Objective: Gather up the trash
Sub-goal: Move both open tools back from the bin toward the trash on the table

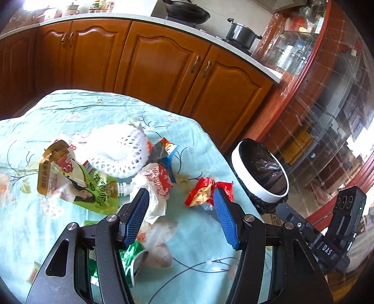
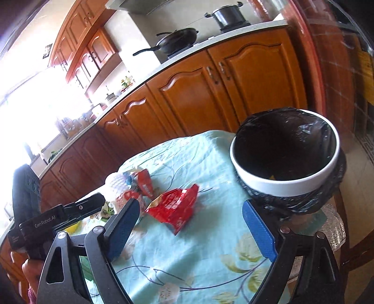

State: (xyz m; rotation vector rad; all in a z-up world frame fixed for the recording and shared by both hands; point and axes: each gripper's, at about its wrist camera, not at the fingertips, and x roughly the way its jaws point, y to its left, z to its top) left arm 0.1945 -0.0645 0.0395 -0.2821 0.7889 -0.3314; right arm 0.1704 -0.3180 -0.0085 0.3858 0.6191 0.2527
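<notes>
Trash lies on a table with a light blue floral cloth (image 1: 58,117): a green and white pouch (image 1: 77,182), a white foam net (image 1: 119,152), a white and red wrapper (image 1: 156,184), a crumpled red wrapper (image 1: 205,189) and a green paper cup (image 1: 133,259). My left gripper (image 1: 180,198) is open and empty above the pile. My right gripper (image 2: 191,210) is open and empty, just short of the red wrapper (image 2: 175,205). A white-rimmed bin with a black liner (image 2: 285,184) stands at the table's right edge; it also shows in the left wrist view (image 1: 259,168).
Wooden kitchen cabinets (image 1: 163,70) run behind the table. A pan (image 1: 187,11) and a pot (image 1: 240,35) sit on the counter. The other gripper's body (image 2: 35,210) is at the left of the right wrist view.
</notes>
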